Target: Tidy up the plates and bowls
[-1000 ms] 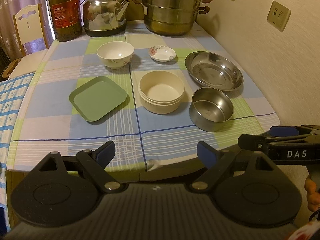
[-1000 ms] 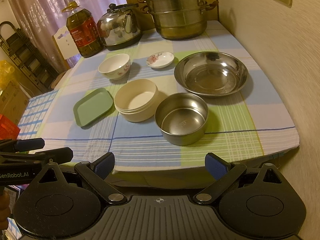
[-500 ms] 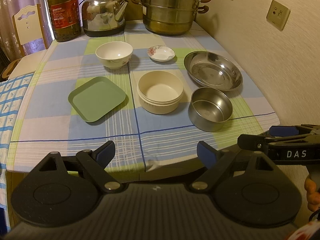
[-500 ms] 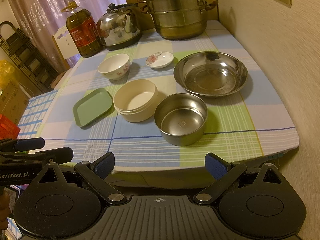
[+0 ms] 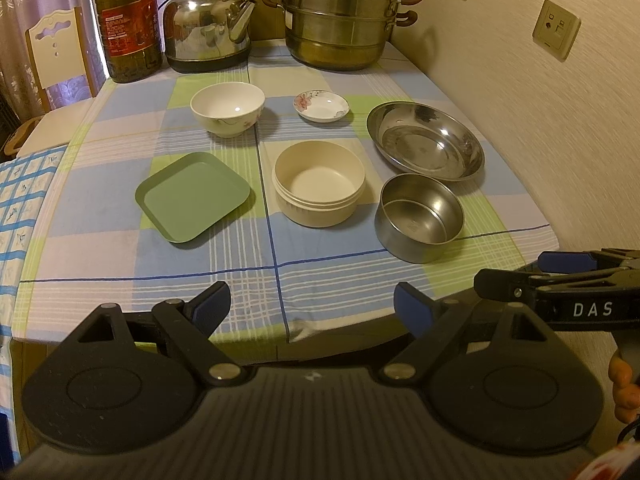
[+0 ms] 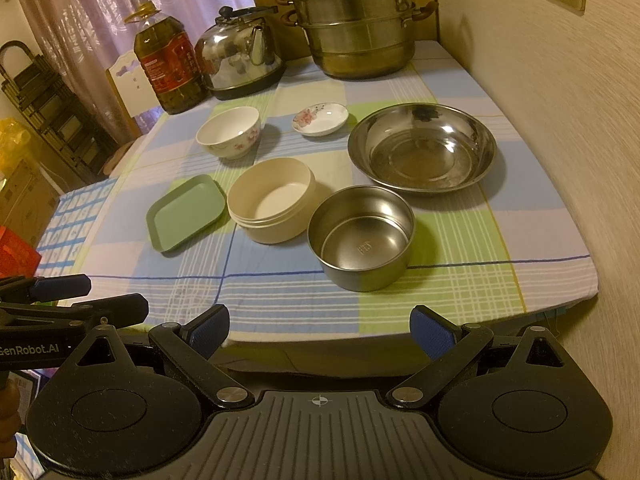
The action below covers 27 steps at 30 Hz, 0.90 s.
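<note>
On the checked tablecloth lie a green square plate [image 5: 192, 196] [image 6: 186, 211], a cream bowl [image 5: 319, 188] [image 6: 272, 205], a small steel bowl [image 5: 418, 216] [image 6: 362, 236], a wide steel dish [image 5: 425, 145] [image 6: 422, 149], a white floral bowl [image 5: 227, 108] [image 6: 229, 131] and a small floral saucer [image 5: 321, 105] [image 6: 320, 118]. My left gripper [image 5: 312, 310] is open and empty at the table's near edge. My right gripper [image 6: 320, 332] is open and empty, just off the near edge, in front of the small steel bowl.
At the back stand an oil bottle [image 5: 128, 24], a steel kettle [image 5: 208, 32] and a stacked steamer pot [image 5: 340, 20]. A wall [image 5: 540, 120] runs along the table's right side. A white chair [image 5: 56, 52] stands at the left.
Both grippers have stayed nearly still and open. The left view has shifted very slightly; nothing on the table has moved.
</note>
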Each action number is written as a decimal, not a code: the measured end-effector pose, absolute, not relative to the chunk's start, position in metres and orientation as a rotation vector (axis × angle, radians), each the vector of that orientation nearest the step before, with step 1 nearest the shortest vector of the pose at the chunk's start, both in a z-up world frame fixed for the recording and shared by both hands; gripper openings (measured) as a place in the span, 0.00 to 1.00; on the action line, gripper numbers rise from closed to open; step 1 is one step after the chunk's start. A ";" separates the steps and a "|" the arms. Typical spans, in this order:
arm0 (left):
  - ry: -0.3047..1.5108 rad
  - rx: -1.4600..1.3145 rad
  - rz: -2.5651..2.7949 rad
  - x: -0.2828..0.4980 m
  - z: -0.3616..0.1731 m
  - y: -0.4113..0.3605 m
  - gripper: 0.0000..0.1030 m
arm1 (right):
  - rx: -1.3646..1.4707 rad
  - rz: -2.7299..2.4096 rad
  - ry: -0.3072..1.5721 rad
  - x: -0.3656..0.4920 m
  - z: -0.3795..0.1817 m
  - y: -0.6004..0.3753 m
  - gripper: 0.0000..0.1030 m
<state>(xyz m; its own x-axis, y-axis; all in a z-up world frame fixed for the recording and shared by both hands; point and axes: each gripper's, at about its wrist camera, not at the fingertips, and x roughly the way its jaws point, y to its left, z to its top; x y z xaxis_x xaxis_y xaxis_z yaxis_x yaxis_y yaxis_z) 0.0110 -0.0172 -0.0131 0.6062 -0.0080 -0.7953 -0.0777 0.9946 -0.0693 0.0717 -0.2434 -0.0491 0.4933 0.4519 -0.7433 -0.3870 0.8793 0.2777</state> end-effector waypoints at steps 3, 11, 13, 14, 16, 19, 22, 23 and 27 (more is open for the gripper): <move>0.920 -0.099 0.044 0.010 -0.013 -0.019 0.85 | 0.078 0.509 0.925 0.072 -0.049 -0.243 0.94; 0.926 -0.100 0.051 0.010 -0.011 -0.020 0.85 | 0.075 0.517 0.924 0.072 -0.050 -0.244 0.94; 0.927 -0.103 0.051 0.010 -0.011 -0.020 0.85 | 0.074 0.521 0.923 0.072 -0.050 -0.244 0.94; 0.926 -0.102 0.053 0.011 -0.011 -0.019 0.85 | 0.074 0.522 0.923 0.072 -0.050 -0.244 0.94; 0.921 -0.100 0.061 0.010 -0.010 -0.019 0.85 | 0.074 0.528 0.925 0.073 -0.051 -0.243 0.94; 0.921 -0.105 0.072 0.009 -0.010 -0.017 0.85 | 0.076 0.539 0.931 0.075 -0.052 -0.242 0.94; 0.929 -0.109 0.094 0.011 -0.010 -0.012 0.85 | 0.078 0.559 0.935 0.078 -0.054 -0.240 0.94; 0.930 -0.109 0.101 0.010 -0.011 -0.010 0.85 | 0.077 0.564 0.934 0.078 -0.054 -0.238 0.94; 0.935 -0.108 0.134 0.011 -0.013 0.003 0.85 | 0.084 0.602 0.933 0.081 -0.058 -0.229 0.94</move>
<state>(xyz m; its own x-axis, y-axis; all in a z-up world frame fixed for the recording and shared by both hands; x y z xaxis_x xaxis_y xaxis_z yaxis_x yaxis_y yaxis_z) 0.0108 0.0030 -0.0127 0.5867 0.0679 -0.8069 -0.1616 0.9863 -0.0345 0.0808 -0.2293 -0.0579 0.4452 0.5202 -0.7289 -0.4497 0.8338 0.3203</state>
